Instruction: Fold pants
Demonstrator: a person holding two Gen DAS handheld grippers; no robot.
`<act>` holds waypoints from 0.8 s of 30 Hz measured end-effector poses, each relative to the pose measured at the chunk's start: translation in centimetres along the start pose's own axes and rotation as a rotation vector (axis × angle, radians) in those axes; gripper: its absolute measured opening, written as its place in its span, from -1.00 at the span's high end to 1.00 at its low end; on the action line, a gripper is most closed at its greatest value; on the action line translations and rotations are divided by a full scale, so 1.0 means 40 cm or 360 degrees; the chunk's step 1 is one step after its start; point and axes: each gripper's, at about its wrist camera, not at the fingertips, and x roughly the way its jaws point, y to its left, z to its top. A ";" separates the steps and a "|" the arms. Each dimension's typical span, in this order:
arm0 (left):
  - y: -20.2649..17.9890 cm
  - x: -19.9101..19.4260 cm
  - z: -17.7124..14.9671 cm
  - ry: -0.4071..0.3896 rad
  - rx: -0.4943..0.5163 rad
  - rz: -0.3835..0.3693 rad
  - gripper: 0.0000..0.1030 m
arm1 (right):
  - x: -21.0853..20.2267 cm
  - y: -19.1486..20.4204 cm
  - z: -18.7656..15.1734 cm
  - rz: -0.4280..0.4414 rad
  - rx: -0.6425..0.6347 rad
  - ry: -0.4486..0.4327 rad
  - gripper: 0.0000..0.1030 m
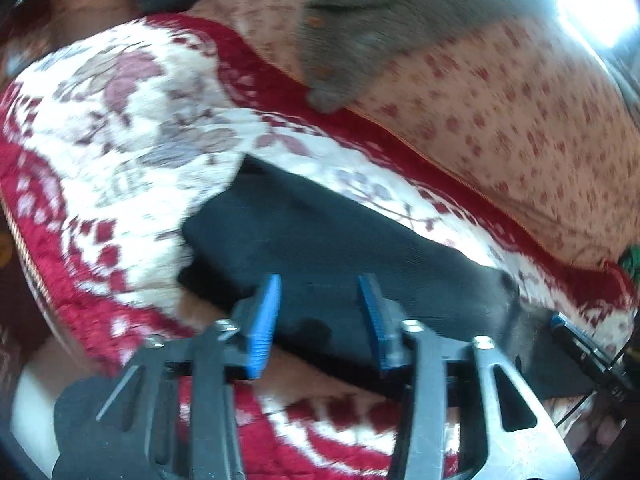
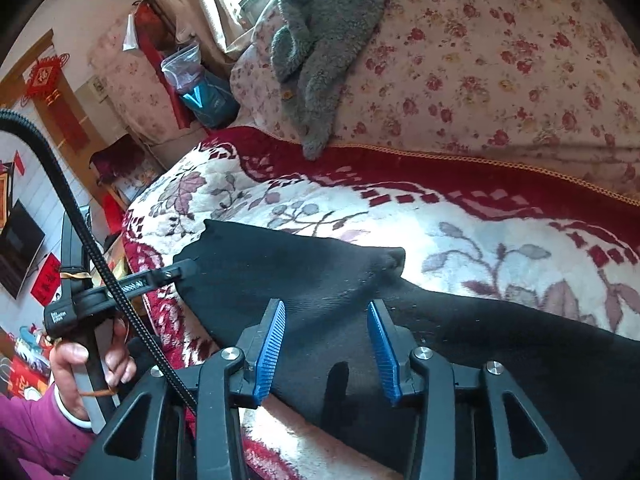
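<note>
Pants [image 2: 320, 280], black, lie on the floral blanket [image 2: 460, 240], long axis running from the left gripper [image 2: 180, 272], clamped on their far-left edge, rightward past the right gripper [image 2: 328, 344], whose blue fingers [image 2: 272, 348] gape above the cloth.

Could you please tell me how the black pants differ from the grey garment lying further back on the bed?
The black pants are dark and smooth-knit; the grey garment is pale and fuzzy. The pants lie on the red and white blanket, under both open tongs; the grey garment is draped over the floral quilt, far from them. Both lie unfolded on the bed.
</note>
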 end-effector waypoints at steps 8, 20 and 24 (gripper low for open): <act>0.056 -0.009 -0.006 0.0045 -0.0111 -0.0018 -0.04 | -0.070 -0.046 -0.041 -0.0005 0.0149 -0.0059 0.13; 0.006 0.012 -0.076 0.0144 -0.0156 -0.0092 -0.04 | -0.327 -0.261 -0.274 -0.0258 0.0610 -0.0118 0.09; -0.035 0.010 -0.079 0.0158 -0.0104 -0.0137 -0.04 | -0.373 -0.322 -0.332 -0.0271 0.0776 -0.0161 0.08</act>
